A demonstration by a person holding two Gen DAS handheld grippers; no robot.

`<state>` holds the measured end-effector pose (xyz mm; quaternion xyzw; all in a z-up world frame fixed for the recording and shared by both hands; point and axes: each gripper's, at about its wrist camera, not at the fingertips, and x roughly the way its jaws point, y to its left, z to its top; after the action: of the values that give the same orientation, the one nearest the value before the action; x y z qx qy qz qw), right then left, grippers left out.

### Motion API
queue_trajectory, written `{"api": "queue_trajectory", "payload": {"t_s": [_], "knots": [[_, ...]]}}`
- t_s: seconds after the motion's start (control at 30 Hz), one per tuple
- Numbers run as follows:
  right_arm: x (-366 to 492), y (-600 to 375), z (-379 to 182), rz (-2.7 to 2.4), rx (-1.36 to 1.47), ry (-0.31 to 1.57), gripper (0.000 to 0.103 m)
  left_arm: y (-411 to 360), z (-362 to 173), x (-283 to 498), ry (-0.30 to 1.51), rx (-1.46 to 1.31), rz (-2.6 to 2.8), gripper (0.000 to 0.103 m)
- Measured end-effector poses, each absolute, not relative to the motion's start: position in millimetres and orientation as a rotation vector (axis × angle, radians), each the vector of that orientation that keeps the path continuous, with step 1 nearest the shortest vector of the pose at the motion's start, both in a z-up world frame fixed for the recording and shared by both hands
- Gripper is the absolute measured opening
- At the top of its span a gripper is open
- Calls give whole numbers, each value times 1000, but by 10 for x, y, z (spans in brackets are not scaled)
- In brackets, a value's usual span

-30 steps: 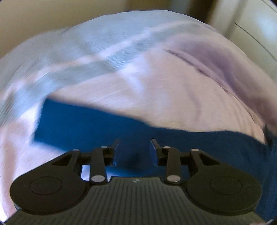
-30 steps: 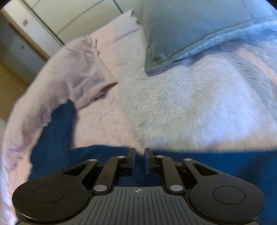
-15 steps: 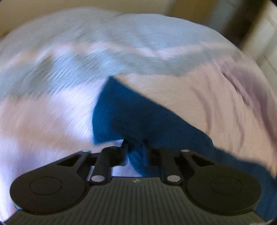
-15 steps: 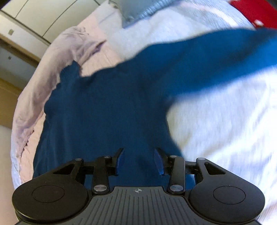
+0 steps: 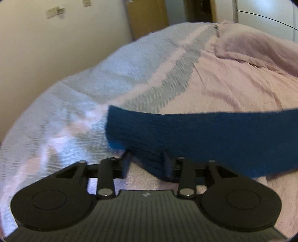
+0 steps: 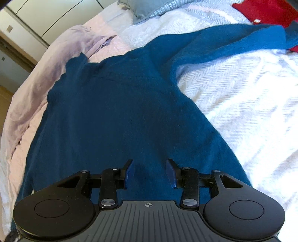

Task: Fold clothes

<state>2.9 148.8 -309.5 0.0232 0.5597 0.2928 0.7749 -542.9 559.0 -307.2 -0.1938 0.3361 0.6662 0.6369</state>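
Blue sweater [image 6: 119, 111] flat on bed [image 6: 242, 104]; red garment [image 6: 266, 11] beyond its sleeve. Right tongs [image 6: 150, 172] spread above hem; left tongs [image 5: 146, 164] spread around sleeve.

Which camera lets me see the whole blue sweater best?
The right wrist view. The blue sweater lies spread across the bed there, body and one long sleeve showing, with the open right tool over its hem. The left wrist view shows only a strip of it, between the open left tool's fingers.

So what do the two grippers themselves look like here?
Both match: the left gripper and right gripper each have a black ribbed body, two round black discs, silver-pinned linkage arms, blue-padded fingers and a small white crosshair mark. No cables or sleeves show.
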Motion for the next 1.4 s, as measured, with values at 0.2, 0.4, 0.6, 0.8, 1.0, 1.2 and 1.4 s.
{"api": "queue_trajectory", "payload": {"t_s": [0.2, 0.4, 0.6, 0.8, 1.0, 1.2, 1.4], "knots": [[-86, 1261, -2815, 602, -93, 1084, 42, 5269, -2743, -5243, 729, -658, 1526, 26], [-283, 1167, -2875, 647, -318, 966, 42, 4360, -2691, -4243, 718, -625, 985, 21], [-647, 835, -3244, 701, -589, 939, 41, 3452, -3059, -3670, 898, -456, 722, 20], [-1028, -316, -3315, 720, -438, 1055, 41, 2670, -3061, -4261, 964, -530, 815, 11], [-1308, -932, -3195, 722, -422, 1230, 42, 1850, -2693, -4391, 1120, -619, 945, 12], [-1224, -1074, -2394, 811, -176, 1220, 42, 1410, -1818, -4130, 1040, -585, 986, 22], [-1412, -935, -1298, 940, -100, 1075, 72, 1112, -898, -3967, 919, -550, 1027, 35]]}}
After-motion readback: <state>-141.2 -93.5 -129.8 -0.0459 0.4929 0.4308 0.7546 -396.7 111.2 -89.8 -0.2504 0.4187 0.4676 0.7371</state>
